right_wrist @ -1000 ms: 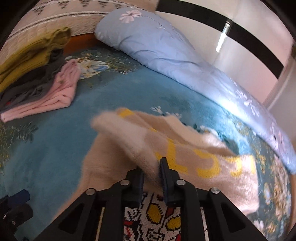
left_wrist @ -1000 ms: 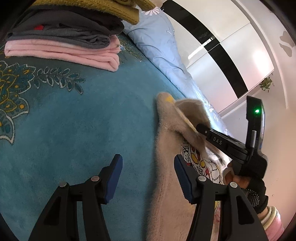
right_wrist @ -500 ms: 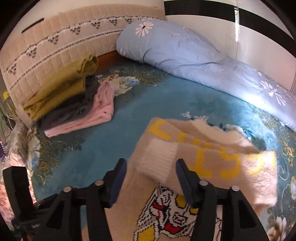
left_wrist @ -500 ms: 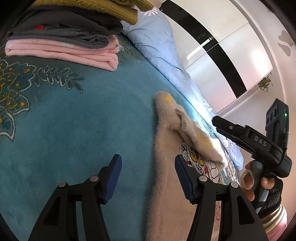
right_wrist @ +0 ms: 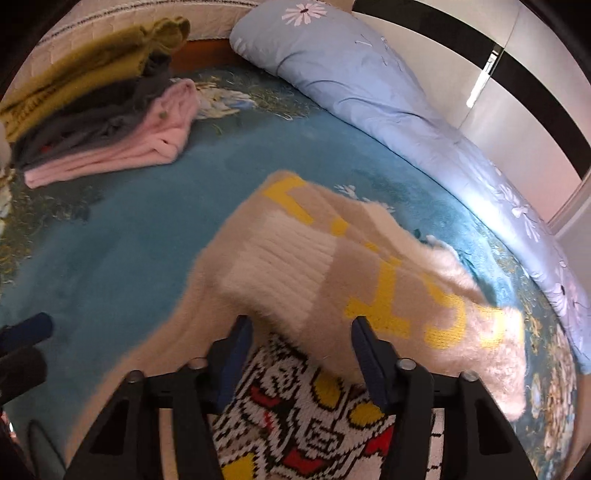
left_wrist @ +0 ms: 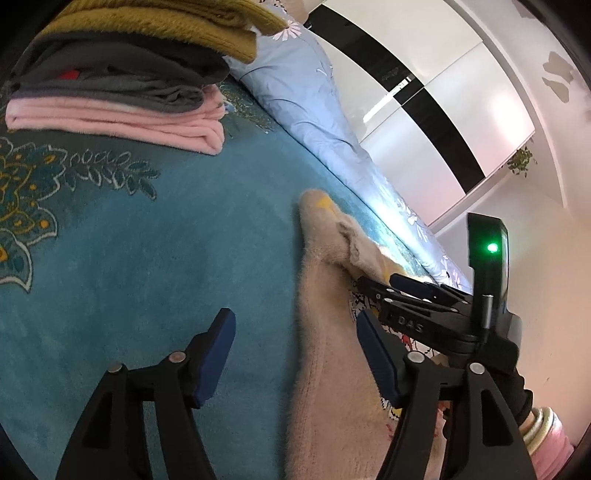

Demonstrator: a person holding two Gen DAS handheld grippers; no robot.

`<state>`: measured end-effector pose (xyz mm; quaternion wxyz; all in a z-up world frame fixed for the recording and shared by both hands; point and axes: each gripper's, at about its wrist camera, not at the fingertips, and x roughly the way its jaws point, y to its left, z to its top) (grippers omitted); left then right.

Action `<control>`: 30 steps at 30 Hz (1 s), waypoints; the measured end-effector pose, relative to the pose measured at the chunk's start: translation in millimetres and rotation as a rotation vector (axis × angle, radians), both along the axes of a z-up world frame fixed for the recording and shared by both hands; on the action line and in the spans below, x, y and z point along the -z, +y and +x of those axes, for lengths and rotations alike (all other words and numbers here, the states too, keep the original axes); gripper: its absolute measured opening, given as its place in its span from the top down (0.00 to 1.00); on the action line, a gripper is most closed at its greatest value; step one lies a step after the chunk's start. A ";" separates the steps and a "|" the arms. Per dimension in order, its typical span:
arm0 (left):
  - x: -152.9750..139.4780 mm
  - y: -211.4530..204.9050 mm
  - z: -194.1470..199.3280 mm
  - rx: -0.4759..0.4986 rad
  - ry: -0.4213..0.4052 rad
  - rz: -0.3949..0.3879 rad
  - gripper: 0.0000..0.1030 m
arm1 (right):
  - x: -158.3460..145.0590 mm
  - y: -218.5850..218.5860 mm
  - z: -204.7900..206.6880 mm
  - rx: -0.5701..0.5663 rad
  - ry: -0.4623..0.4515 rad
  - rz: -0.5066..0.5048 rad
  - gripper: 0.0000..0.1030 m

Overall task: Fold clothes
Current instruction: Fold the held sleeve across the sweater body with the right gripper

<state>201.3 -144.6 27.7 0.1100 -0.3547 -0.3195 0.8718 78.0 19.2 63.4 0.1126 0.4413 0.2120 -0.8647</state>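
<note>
Beige sweater (right_wrist: 388, 295) on teal bedspread (right_wrist: 129, 258)

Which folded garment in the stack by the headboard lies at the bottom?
The pink garment lies lowest, directly on the teal blanket. The grey garment lies on it, and the mustard knit tops the stack.

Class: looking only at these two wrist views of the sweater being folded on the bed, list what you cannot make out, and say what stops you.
- Sweater lower body: cut off by the bottom edge in both views.
- Robot picture: partly hidden by the folded sleeve and the right gripper.
- Yellow lettering: blurred, partly folded under; unreadable.
- Grey garment in the stack: what it is; covered by the mustard one.
</note>
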 end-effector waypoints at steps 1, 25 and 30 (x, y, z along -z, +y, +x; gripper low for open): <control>-0.5 1.6 -1.1 0.002 -0.002 -0.009 0.31 | 0.6 3.0 -2.5 0.017 -0.009 -0.002 0.69; -1.2 -6.3 -1.8 -0.035 0.064 -0.036 0.32 | -9.9 -26.9 -45.7 0.162 -0.016 -0.180 0.89; 2.7 -0.4 -5.0 0.004 0.047 -0.023 0.31 | -17.2 -19.4 -42.8 0.142 -0.038 -0.195 0.78</control>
